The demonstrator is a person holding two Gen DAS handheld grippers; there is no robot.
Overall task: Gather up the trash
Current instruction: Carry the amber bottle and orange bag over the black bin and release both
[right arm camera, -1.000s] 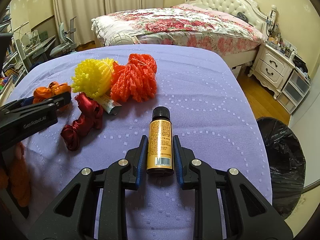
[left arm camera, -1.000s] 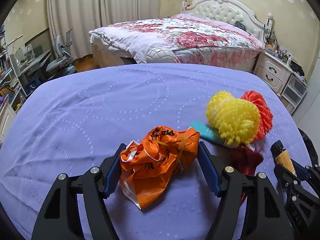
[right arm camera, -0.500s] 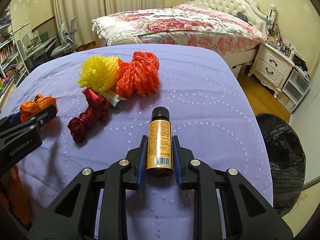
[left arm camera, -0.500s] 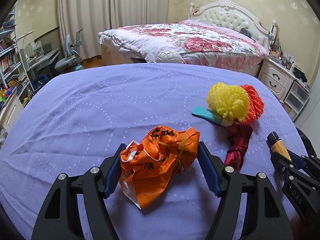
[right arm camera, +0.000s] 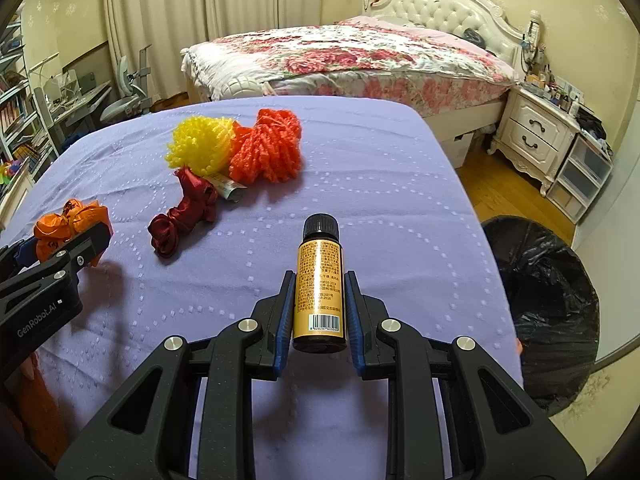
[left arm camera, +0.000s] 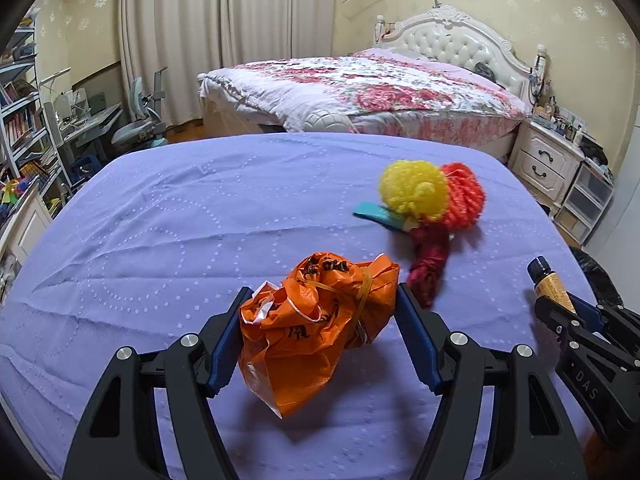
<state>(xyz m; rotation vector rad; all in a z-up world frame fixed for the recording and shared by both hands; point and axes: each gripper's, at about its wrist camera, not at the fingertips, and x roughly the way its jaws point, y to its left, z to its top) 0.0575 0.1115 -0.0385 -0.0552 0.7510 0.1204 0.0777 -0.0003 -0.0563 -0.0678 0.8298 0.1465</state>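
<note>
My left gripper [left arm camera: 320, 312] is shut on a crumpled orange plastic bag [left arm camera: 320, 320] and holds it above the purple-covered table [left arm camera: 180, 220]. My right gripper [right arm camera: 319, 292] is shut on a small gold-labelled bottle with a black cap [right arm camera: 319, 280], also lifted; it shows at the right of the left wrist view [left arm camera: 550, 284]. On the table lie a yellow foam net [right arm camera: 200, 148], an orange-red foam net [right arm camera: 268, 148], a dark red crumpled wrapper [right arm camera: 184, 212] and a teal packet [left arm camera: 374, 212].
A bin lined with a black bag [right arm camera: 548, 304] stands on the floor beside the table's right edge. Beyond the table are a bed [right arm camera: 360, 56], a white nightstand [right arm camera: 536, 136] and a desk with a chair [left arm camera: 120, 128] at the left.
Both grippers have risen and drawn back from the pile with their loads still held; the foam nets and wrapper look farther away. The bin shows more fully in the right wrist view.
</note>
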